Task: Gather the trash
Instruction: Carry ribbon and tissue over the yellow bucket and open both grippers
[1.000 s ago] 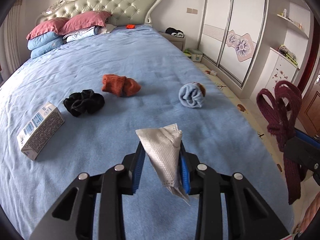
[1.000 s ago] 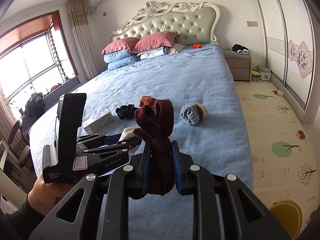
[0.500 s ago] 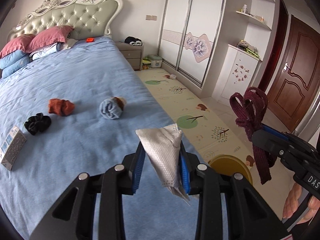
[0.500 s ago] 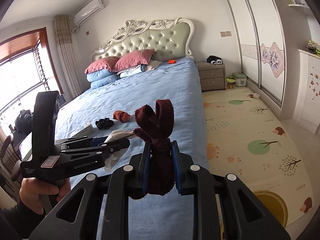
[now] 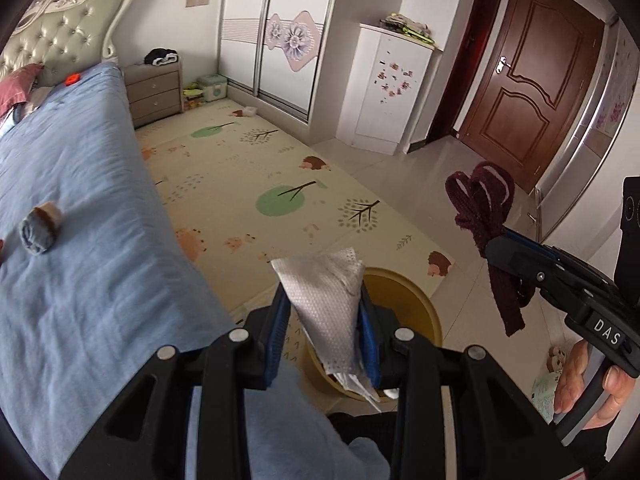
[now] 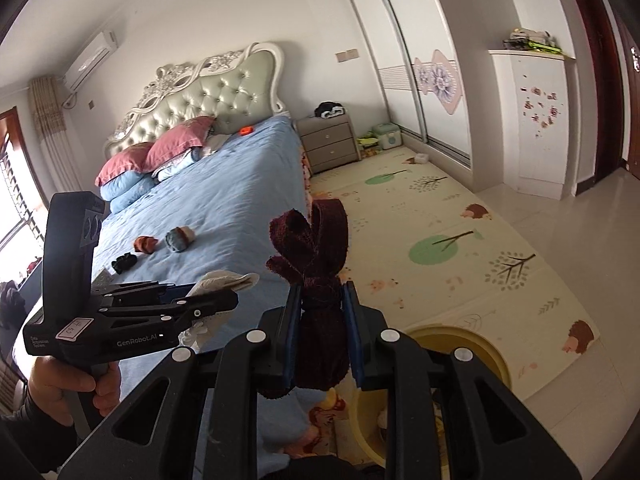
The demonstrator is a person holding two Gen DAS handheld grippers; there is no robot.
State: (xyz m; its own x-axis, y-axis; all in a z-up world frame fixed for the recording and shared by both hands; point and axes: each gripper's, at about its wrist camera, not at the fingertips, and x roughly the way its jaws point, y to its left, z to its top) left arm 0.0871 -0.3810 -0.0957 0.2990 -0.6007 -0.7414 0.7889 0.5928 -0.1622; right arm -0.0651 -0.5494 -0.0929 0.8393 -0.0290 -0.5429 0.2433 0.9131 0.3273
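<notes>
My left gripper is shut on a crumpled white paper towel, which sticks up between the blue pads. A dark maroon knotted strap is clamped in my right gripper, also shut. Both grippers hang past the bed's foot corner, over a yellow bin on the floor; in the right wrist view the yellow bin is partly hidden behind the fingers. The right gripper with the strap shows at the right of the left wrist view, and the left gripper with the towel at the left of the right wrist view.
The blue bed carries a rolled blue sock, an orange cloth, a black scrunchie and a small box. A patterned play mat, a nightstand, wardrobes and a brown door surround the floor.
Both grippers have swung to the right, away from the bed's surface toward its foot corner, so the floor, the door and the yellow bin came into view. Each still holds its item.
</notes>
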